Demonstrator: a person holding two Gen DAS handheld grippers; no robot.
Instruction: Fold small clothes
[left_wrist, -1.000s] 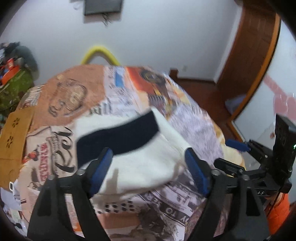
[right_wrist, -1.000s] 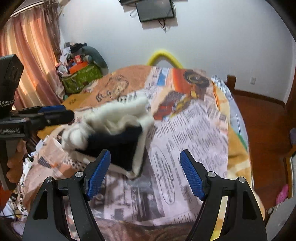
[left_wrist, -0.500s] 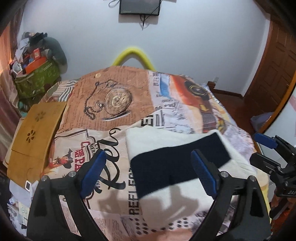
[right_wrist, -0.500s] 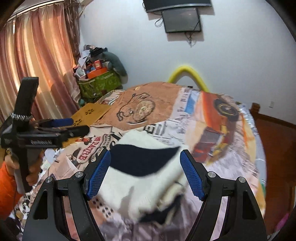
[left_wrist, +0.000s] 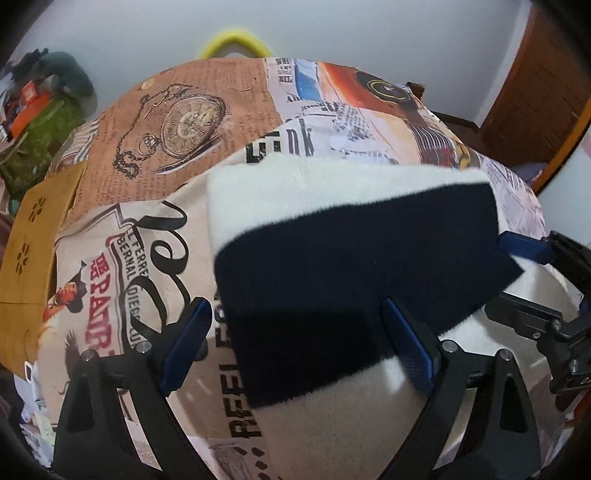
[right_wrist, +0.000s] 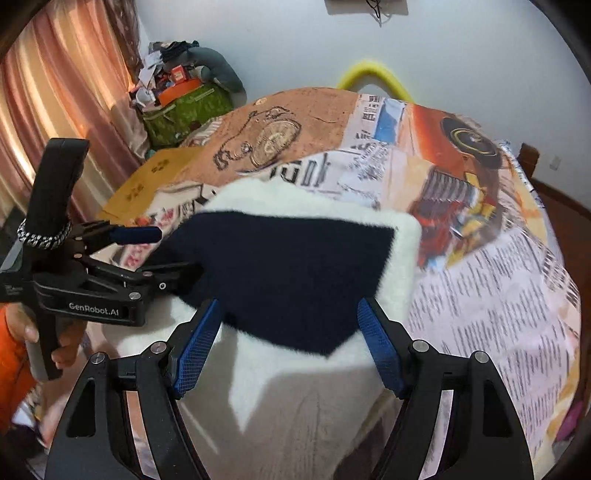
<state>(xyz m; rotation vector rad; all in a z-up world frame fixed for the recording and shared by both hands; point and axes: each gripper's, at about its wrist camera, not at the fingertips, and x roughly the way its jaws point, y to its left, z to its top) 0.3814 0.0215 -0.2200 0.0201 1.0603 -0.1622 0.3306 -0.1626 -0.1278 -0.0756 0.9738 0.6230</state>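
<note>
Since half a second ago, both of your grippers have dropped closer to the cloth: the left gripper (left_wrist: 295, 347) and right gripper (right_wrist: 291, 347) each hover with blue pads spread apart, gripping nothing, over the white fleece garment (left_wrist: 332, 417) and its navy band (right_wrist: 288, 273). That garment lies flat as a squared packet on the printed bedspread (right_wrist: 480, 288), white edge beyond the band and more white fleece beneath your jaws. Judged from this, at least one fold is laid; a final fold or smoothing may remain, and no other clothes show.
</note>
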